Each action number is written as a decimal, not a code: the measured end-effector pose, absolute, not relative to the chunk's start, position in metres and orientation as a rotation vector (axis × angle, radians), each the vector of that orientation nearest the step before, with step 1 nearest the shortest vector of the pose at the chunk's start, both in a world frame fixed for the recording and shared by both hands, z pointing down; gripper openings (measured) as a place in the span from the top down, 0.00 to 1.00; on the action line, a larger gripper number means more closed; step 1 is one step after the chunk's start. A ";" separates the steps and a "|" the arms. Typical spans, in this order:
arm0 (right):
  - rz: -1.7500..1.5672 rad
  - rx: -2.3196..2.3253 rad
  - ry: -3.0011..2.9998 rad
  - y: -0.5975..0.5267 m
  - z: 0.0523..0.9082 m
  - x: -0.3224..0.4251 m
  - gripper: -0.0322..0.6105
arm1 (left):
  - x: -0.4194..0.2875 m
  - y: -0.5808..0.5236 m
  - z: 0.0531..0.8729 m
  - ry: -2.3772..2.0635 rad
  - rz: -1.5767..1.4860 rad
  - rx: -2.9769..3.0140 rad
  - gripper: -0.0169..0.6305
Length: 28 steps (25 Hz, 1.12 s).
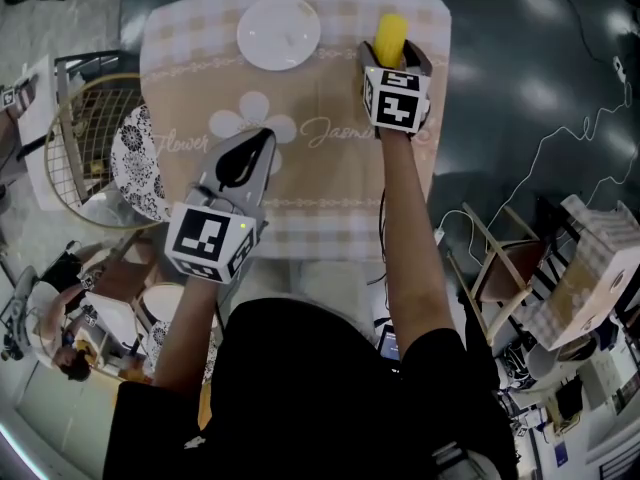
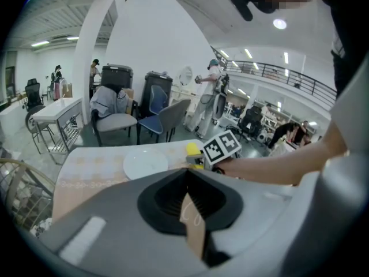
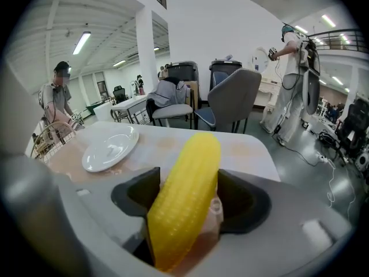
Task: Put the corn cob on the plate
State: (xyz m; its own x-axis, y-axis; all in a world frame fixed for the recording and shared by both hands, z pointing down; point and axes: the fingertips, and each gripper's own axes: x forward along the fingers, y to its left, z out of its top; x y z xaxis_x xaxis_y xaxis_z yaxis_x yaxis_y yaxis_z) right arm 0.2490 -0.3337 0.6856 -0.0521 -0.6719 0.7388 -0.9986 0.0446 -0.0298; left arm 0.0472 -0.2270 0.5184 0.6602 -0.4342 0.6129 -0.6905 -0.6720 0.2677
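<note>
Corn cob (image 3: 187,195): yellow, lying on the desk (image 1: 330,183) toward its far right corner. It sits between the jaws of the right gripper (image 1: 393,56), to the right of the plate (image 1: 279,32) and apart from it, so it is not on the plate.
Left gripper (image 1: 260,140): the unit nearer the person, held over the middle of the desk and pointing down and forward toward the plate. Jaws are together, with nothing between them.
Right gripper: carried on an outstretched arm at the far right of the desk and tilted downward. Jaws stand apart, one on each side of the cob. The cob runs lengthwise along the gap, its far end projecting past the jaw tips. No clamping is evident.
Desk: covered by a beige cloth with a checked border, a white flower print and script lettering.
Plate: white and round, flat on the cloth at the far centre of the desk, left of the cob.
Chairs (image 3: 230,100): grey and blue, grouped just beyond the far edge of the desk.
Standing person (image 3: 291,79): in light clothing, on the floor beyond the chairs to the right.
</note>
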 end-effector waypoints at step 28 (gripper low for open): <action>0.743 1.700 -1.789 -0.333 0.690 0.250 0.53 | 0.045 -0.224 0.530 -0.889 0.710 2.357 0.97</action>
